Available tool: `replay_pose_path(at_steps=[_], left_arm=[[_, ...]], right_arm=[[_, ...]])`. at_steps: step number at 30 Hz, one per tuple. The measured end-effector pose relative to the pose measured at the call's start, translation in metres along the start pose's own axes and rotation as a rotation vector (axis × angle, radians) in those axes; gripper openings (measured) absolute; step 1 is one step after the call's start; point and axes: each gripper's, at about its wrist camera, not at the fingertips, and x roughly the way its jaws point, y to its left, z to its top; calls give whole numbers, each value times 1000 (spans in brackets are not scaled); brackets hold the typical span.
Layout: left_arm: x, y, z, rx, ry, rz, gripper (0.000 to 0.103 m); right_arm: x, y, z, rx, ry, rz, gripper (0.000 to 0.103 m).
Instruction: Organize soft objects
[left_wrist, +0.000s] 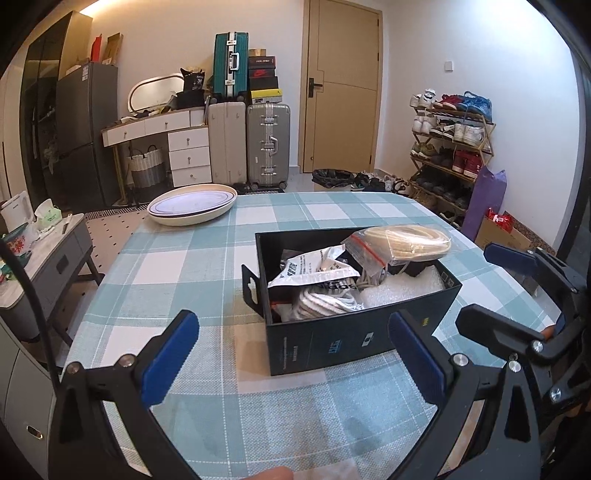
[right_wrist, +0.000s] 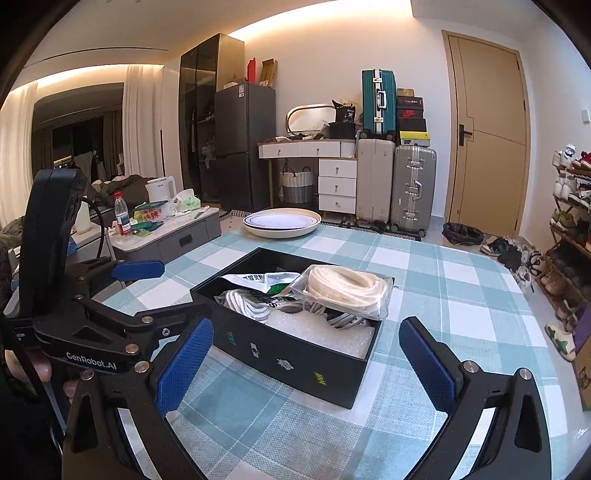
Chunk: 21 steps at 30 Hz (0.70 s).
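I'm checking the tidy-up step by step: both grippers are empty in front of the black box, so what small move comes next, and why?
Probably ease the right gripper forward to the bagged white cord: it lies topmost, overhanging the black box, and both grippers stand open.

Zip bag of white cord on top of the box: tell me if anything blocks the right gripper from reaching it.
Nothing visible does. The right gripper is open and empty, short of the black box. The zip bag of white cord lies on top of the other contents at the box's far end, uncovered. Only the near box wall stands between, and the bag sits above it.
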Motion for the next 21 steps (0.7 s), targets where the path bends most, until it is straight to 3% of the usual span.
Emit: replay_pose_path(at_steps=[21], left_arm=[[-10,3,-19,-8,-60,24,103]], right_arm=[[-8,1,-16,3,-29,-13,102]])
